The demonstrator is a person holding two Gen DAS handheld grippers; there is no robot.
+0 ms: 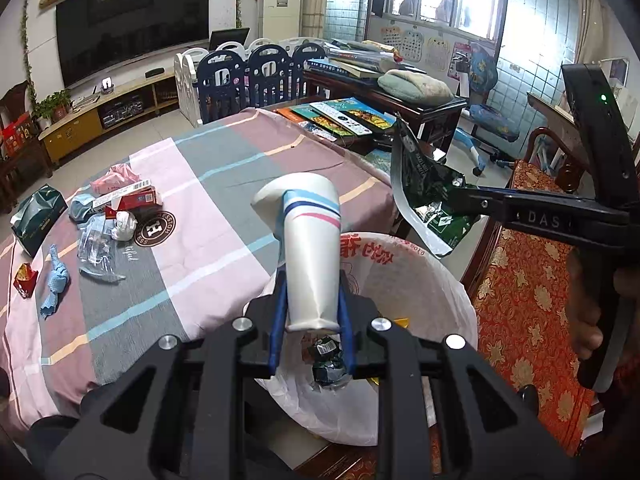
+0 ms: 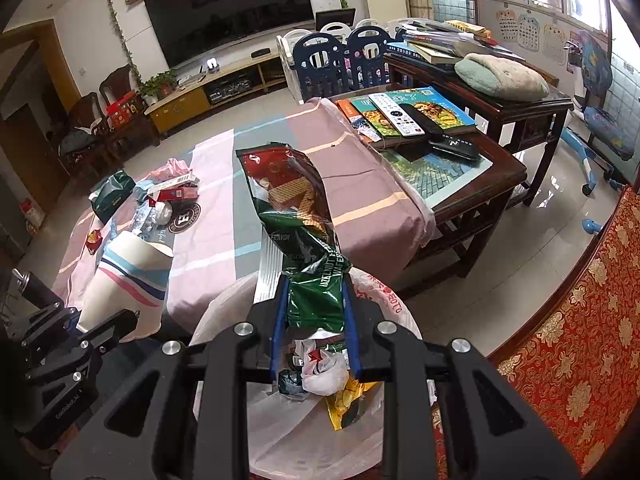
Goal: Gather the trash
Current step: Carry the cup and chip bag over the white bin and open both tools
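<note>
**A:** Left gripper (image 1: 312, 316) clamps the crushed paper cup (image 1: 308, 248) at its narrow base, hanging over the bag-lined bin (image 1: 424, 280). Your right gripper (image 2: 316, 320) pinches the green wafer wrapper (image 2: 296, 220) near its bottom end, also above the bin.

**B:** Risk?

**A:** Wrapper's long and floppy; release off-centre and it drapes over the rim onto the floor. Cup leans toward the table (image 1: 192, 208), so it could tip out that side. More trash (image 1: 116, 216) waits on the table.
</note>
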